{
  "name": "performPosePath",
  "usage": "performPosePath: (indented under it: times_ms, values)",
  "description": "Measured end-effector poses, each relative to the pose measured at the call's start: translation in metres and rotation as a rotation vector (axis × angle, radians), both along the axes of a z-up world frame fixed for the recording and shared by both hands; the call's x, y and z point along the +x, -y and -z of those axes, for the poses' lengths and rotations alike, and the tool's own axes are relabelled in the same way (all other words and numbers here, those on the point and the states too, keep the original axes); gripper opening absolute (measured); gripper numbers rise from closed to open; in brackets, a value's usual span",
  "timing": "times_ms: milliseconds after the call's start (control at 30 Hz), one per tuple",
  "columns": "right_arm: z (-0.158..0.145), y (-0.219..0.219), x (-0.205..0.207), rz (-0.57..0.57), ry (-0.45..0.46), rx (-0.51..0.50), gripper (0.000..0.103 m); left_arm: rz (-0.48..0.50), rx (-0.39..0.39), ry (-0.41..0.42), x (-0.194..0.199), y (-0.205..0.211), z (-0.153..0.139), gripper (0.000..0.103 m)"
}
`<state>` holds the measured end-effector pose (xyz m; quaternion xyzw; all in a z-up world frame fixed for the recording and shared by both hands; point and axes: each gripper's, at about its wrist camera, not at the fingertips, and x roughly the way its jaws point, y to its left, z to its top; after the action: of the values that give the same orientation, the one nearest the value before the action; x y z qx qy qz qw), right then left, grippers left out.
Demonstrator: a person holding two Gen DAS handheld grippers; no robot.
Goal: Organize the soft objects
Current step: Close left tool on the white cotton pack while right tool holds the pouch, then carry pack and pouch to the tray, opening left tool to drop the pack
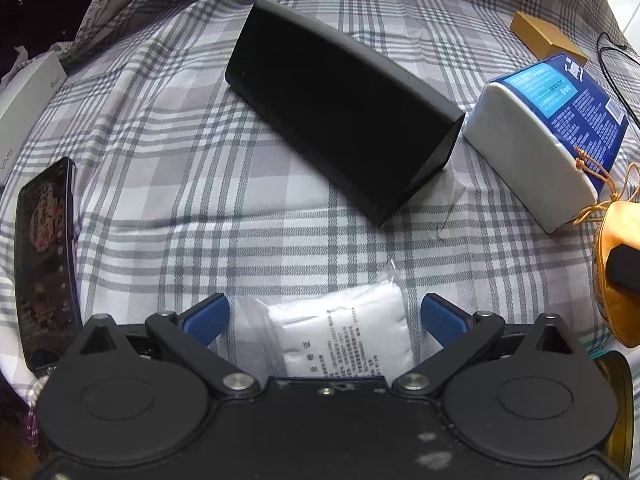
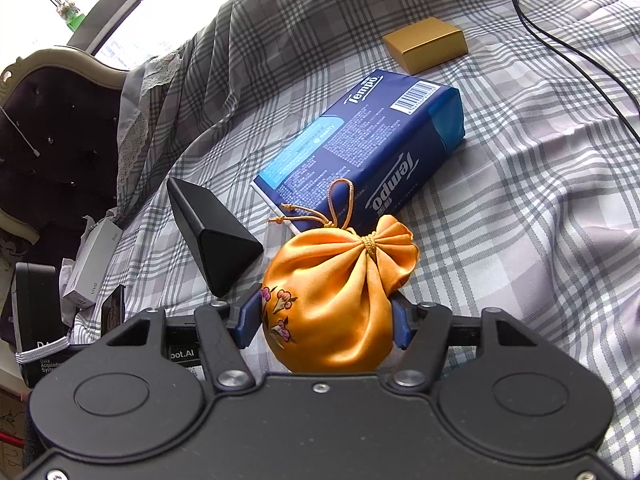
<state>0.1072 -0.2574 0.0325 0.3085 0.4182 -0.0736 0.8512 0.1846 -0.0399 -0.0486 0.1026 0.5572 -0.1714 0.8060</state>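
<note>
In the right wrist view my right gripper [image 2: 324, 320] is shut on an orange satin drawstring pouch [image 2: 340, 292] with embroidered flowers, its blue pads pressed on both sides. A blue Tempo tissue pack [image 2: 360, 152] lies just beyond it on the plaid bedsheet. In the left wrist view my left gripper [image 1: 324, 318] is open, its blue pads on either side of a white plastic-wrapped soft packet [image 1: 340, 332] lying on the sheet. The tissue pack [image 1: 552, 136] and the pouch [image 1: 616, 280] show at the right edge.
A black triangular case [image 1: 340, 112] lies mid-bed, also in the right wrist view [image 2: 212, 232]. A phone [image 1: 44, 264] and a white box [image 1: 28, 88] lie left. A gold box [image 2: 426, 44] and black cable [image 2: 576, 52] lie far right. A dark headboard [image 2: 52, 140] stands left.
</note>
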Motion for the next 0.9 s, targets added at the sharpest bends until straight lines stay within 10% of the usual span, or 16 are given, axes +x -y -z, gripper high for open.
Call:
performPosePath:
  times_ms: [133, 300, 900]
  values:
    - [-0.002, -0.003, -0.001, 0.0, 0.004, -0.007, 0.06, -0.009, -0.01, -0.007, -0.001, 0.0, -0.001, 0.097]
    - [-0.01, -0.004, -0.009, 0.014, 0.025, -0.017, 0.06, 0.003, -0.04, 0.017, -0.006, -0.003, -0.012, 0.065]
    - [-0.061, -0.012, -0.065, 0.034, 0.142, -0.056, 0.06, 0.048, -0.191, 0.149, -0.077, -0.027, -0.103, 0.061]
